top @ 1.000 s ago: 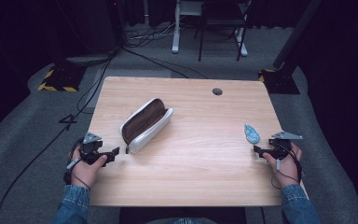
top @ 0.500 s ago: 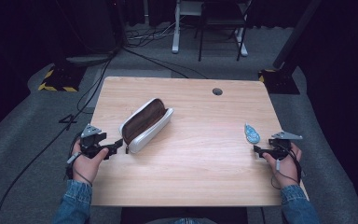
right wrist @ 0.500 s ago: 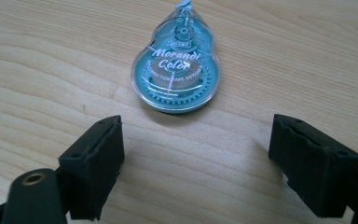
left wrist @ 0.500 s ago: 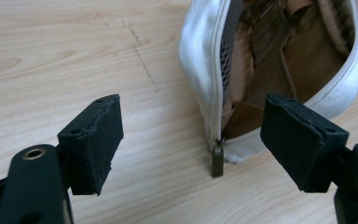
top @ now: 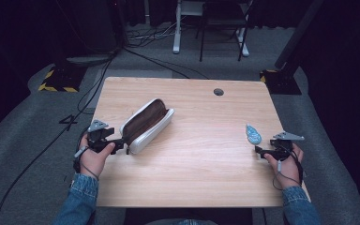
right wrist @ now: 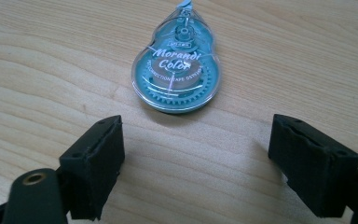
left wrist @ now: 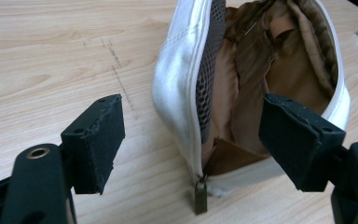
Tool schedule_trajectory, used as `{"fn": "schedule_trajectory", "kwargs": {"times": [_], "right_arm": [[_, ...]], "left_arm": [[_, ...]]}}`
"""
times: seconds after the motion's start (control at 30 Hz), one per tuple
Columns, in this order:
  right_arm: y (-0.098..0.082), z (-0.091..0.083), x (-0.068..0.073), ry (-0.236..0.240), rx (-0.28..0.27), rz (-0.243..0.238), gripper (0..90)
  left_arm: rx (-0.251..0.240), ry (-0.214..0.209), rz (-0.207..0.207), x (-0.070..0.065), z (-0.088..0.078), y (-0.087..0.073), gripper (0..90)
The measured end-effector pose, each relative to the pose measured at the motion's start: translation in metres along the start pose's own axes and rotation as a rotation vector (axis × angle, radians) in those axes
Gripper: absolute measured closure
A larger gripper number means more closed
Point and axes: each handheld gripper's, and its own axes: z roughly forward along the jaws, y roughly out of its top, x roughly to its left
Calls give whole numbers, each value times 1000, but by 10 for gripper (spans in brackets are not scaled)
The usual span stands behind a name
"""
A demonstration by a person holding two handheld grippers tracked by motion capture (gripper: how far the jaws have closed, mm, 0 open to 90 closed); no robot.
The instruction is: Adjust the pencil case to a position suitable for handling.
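A white zip pouch (top: 146, 123) with a brown lining lies unzipped on the left half of the wooden table (top: 206, 178). My left gripper (top: 122, 146) is open at its near end. In the left gripper view the pouch's end (left wrist: 242, 79) and brass zipper pull (left wrist: 200, 198) sit between the spread jaws of the left gripper (left wrist: 198, 123), and the pads touch nothing. A teal correction tape dispenser (top: 252, 135) lies flat near the right edge. My right gripper (top: 258, 151) is open just short of it. The dispenser (right wrist: 177, 74) shows ahead of the right gripper (right wrist: 205, 144).
A round cable hole (top: 218, 92) sits near the table's far edge. The wide middle of the tabletop is bare wood. Beyond the table are dark floor, cables and chair legs (top: 201, 42).
My left hand has moved forward and to the right, bringing its gripper up to the pouch's near end. The right hand, the pouch and the dispenser have stayed where they were.
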Motion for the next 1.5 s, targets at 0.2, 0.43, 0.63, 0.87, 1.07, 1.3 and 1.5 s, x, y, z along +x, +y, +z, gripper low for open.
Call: {"fn": "schedule_trajectory", "kwargs": {"times": [0.2,0.43,0.63,0.87,1.07,1.3,1.5], "right_arm": [[0,0,0,0,0,1,187],[0,0,0,0,0,1,187],[0,0,0,1,0,1,187],[0,0,0,2,0,2,187],[0,0,0,2,1,2,187],[0,0,0,2,1,2,187],[0,0,0,2,1,2,187]], "left_arm": [[-6,-8,-28,5,14,4,235],[6,-7,-29,9,26,4,255],[13,-21,-31,11,37,7,299],[28,-29,-29,13,44,5,453],[42,-53,-34,13,43,8,716],[37,-73,-75,14,41,7,808],[22,-95,-117,16,41,5,826]]}}
